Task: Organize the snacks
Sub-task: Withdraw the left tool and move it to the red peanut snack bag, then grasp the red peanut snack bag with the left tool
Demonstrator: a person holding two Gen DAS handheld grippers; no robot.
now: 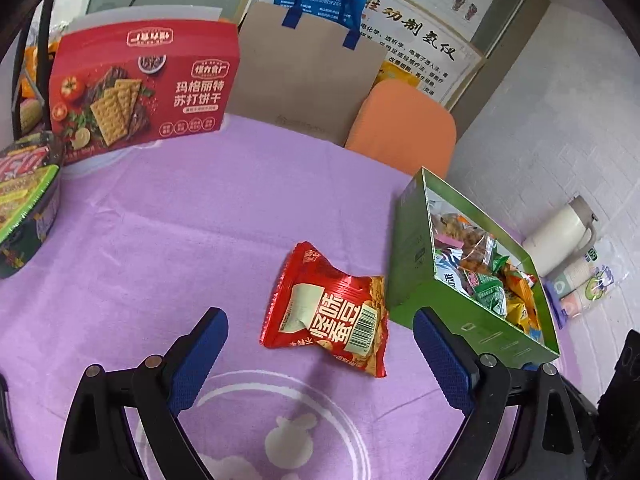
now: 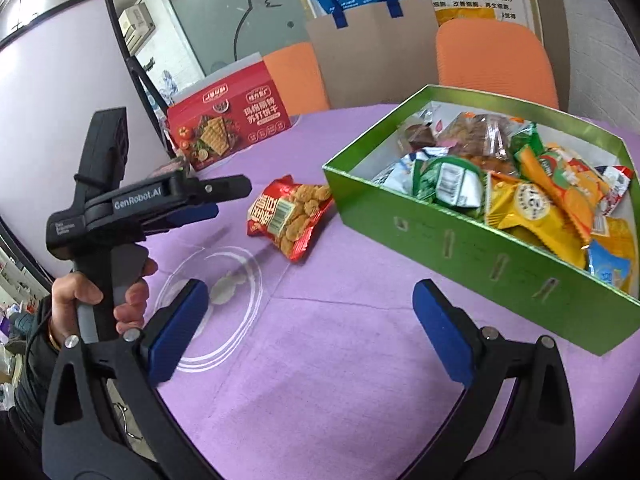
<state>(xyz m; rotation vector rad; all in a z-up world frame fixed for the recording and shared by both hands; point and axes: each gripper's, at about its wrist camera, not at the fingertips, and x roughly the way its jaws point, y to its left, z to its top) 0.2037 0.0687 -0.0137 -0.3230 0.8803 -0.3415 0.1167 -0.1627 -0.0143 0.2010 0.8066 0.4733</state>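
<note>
From the left wrist view, the left gripper (image 1: pixel 320 344) hangs just above the purple tablecloth (image 1: pixel 160 240) with its blue pads spread wide and nothing between them. The red snack packet (image 1: pixel 326 312) lies flat on the cloth just ahead, a little right of the gap's middle, close beside the green box (image 1: pixel 416 264) that is already heaped with wrapped snacks. Its long axis runs on a slant, from the crimped end at upper left down to the lower right corner. To take it well, I'd say the fingers should shift right and turn so the pads close across the packet's narrow width, low enough to catch the film without crushing it.

From the right wrist view, the right gripper (image 2: pixel 308 320) is also wide apart and empty, well short of the packet (image 2: pixel 290 216). The left gripper (image 2: pixel 212 200) reaches toward it from the left.
</note>
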